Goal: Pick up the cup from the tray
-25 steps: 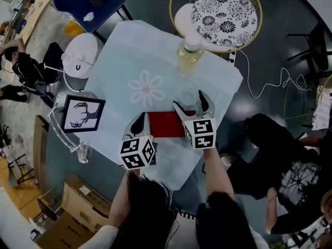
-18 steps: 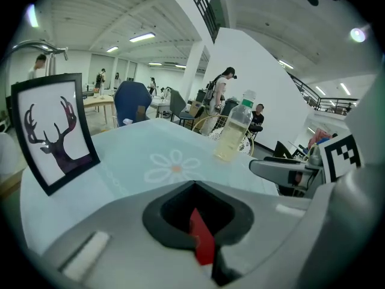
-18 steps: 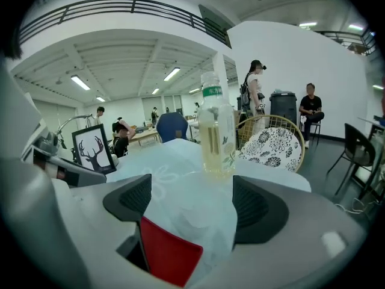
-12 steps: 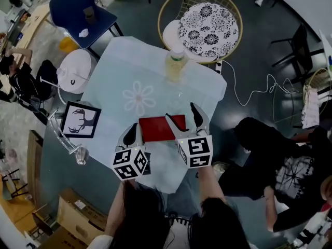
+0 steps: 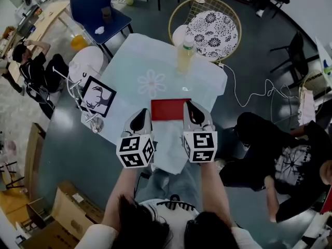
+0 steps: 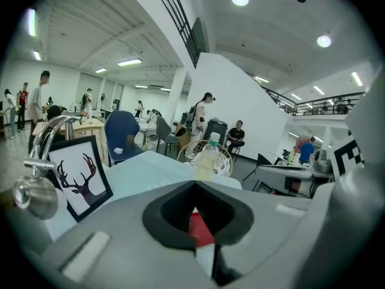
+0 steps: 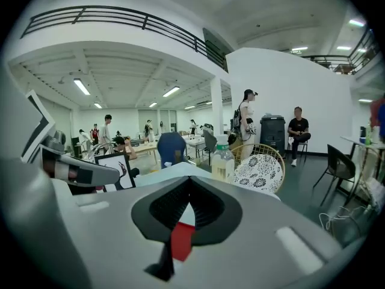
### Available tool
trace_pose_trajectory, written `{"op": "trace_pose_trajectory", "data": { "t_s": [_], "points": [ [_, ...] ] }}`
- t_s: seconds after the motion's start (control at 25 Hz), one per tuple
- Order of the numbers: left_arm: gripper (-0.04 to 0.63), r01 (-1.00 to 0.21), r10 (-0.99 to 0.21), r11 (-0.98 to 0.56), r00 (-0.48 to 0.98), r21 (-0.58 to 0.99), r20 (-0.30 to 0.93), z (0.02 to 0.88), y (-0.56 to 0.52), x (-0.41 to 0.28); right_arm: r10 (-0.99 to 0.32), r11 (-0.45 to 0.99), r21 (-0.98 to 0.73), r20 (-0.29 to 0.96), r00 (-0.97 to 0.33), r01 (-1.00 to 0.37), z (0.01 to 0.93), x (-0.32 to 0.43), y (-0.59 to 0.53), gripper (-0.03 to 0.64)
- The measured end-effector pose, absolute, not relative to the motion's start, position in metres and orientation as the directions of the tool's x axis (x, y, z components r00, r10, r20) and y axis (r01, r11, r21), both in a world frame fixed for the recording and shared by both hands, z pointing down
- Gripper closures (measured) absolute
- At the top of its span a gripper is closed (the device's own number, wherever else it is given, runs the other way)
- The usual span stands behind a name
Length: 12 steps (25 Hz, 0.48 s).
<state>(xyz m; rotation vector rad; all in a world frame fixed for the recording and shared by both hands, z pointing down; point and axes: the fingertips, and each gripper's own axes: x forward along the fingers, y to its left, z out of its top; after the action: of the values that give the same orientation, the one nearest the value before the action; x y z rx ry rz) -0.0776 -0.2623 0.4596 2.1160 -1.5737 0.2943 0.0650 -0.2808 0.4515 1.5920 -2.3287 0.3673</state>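
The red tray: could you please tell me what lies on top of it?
The red tray looks bare where visible; nothing can be made out on it. The right gripper covers its right end, hiding that part.

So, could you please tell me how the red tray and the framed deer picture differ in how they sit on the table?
The red tray lies flat on the table, while the framed deer picture stands upright. The tray is plain red; the picture shows a dark deer on white inside a black frame. The tray sits near the table's front middle, the picture at its left edge. Both are rectangular.
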Motion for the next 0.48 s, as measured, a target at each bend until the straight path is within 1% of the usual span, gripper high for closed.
{"op": "trace_pose_trajectory", "data": {
  "t_s": [0.24,0.48],
  "points": [
    [0.595,-0.924,-0.845,-0.295,0.372,0.245,0.385,0.432,-0.225,-0.072,-0.868,0.354,-0.041,0.357,-0.344,-0.934,0.429,0.049,-0.235,0.595],
    [0.595,-0.907,-0.841,-0.345,0.413,0.24,0.35,0.417,-0.192,-0.07,-0.879,0.338,-0.031,0.349,-0.327,-0.941,0.417,0.037,-0.194,0.595]
  ]
}}
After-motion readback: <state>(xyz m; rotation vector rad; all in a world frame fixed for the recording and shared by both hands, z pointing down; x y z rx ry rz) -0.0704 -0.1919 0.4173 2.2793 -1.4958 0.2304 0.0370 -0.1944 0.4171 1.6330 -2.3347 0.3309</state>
